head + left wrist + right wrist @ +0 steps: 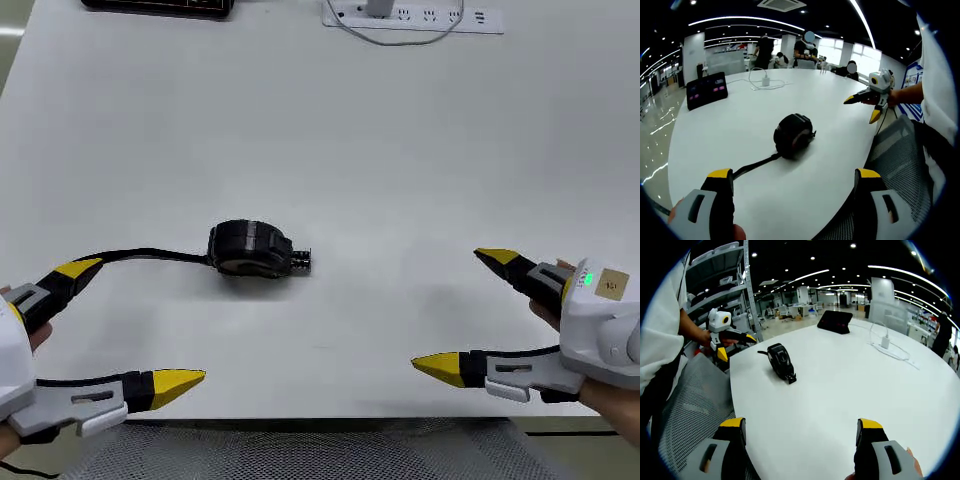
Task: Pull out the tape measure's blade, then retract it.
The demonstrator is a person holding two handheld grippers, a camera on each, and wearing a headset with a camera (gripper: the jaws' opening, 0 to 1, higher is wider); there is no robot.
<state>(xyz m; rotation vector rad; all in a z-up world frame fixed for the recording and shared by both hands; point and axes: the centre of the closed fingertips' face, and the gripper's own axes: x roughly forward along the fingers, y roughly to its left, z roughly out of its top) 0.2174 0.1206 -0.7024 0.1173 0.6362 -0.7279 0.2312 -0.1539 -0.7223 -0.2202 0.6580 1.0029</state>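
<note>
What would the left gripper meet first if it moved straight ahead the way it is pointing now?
Most likely the tape measure, which sits nearly centred between the left gripper's open jaws. Its black strap trails back toward one jaw tip and might be brushed first; depth is hard to judge.

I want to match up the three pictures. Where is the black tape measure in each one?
Head view: the tape measure lies left of centre on the white table.
Left gripper view: the tape measure sits mid-picture, just ahead of the jaws.
Right gripper view: the tape measure is left of centre, farther off.
Shared landmark: the dark tablet, on the table beyond it.
</note>
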